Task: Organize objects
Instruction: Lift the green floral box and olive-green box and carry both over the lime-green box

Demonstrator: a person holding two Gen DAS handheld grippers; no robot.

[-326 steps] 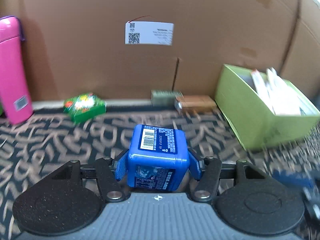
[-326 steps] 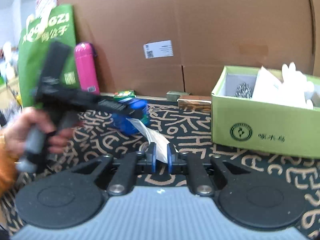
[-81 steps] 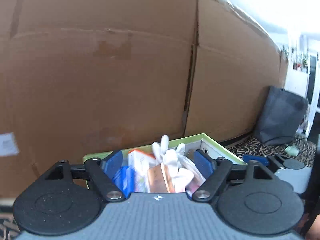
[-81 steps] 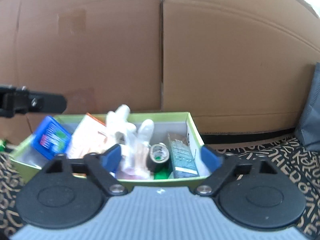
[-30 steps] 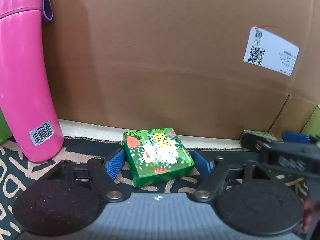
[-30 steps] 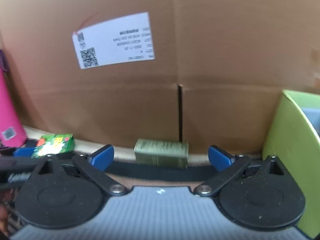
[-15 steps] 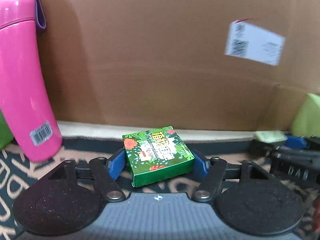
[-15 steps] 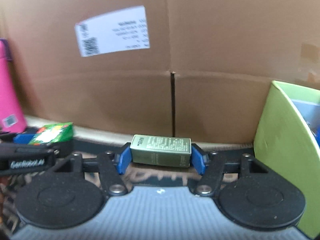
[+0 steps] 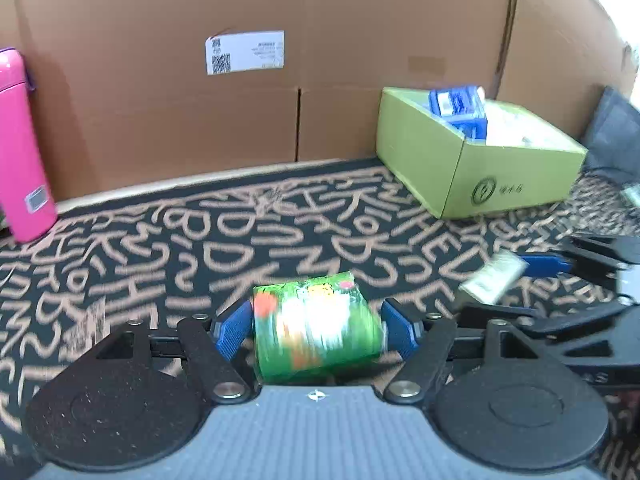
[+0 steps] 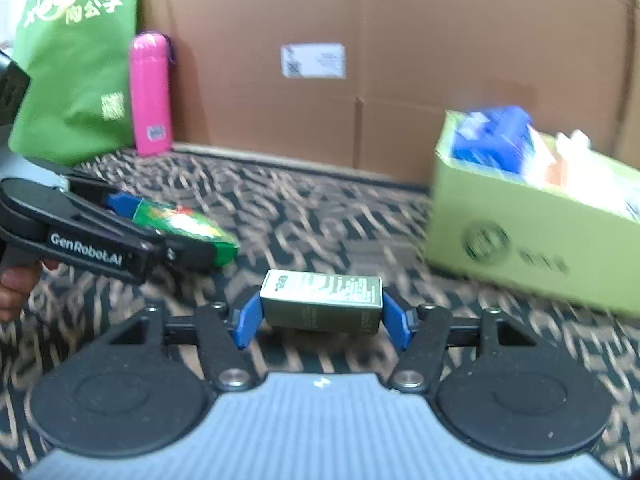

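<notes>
My left gripper point(image 9: 316, 330) is shut on a green floral box point(image 9: 316, 326) and holds it above the patterned cloth. It also shows in the right wrist view point(image 10: 180, 224) at the left. My right gripper point(image 10: 322, 316) is shut on an olive-green box point(image 10: 322, 300); that box also shows in the left wrist view point(image 9: 490, 276) at the right. The lime-green carton point(image 9: 512, 178) stands at the back right with a blue box point(image 9: 458, 106) and other items inside; it also shows in the right wrist view point(image 10: 532, 236).
A pink bottle point(image 9: 20, 148) stands at the back left against the cardboard wall point(image 9: 160, 100). A green bag point(image 10: 76, 60) stands left of the bottle in the right wrist view. A dark bag point(image 9: 616, 132) lies at the far right.
Both grippers have pulled back from the cardboard wall and lifted their boxes off the cloth. The lime-green carton has come into view.
</notes>
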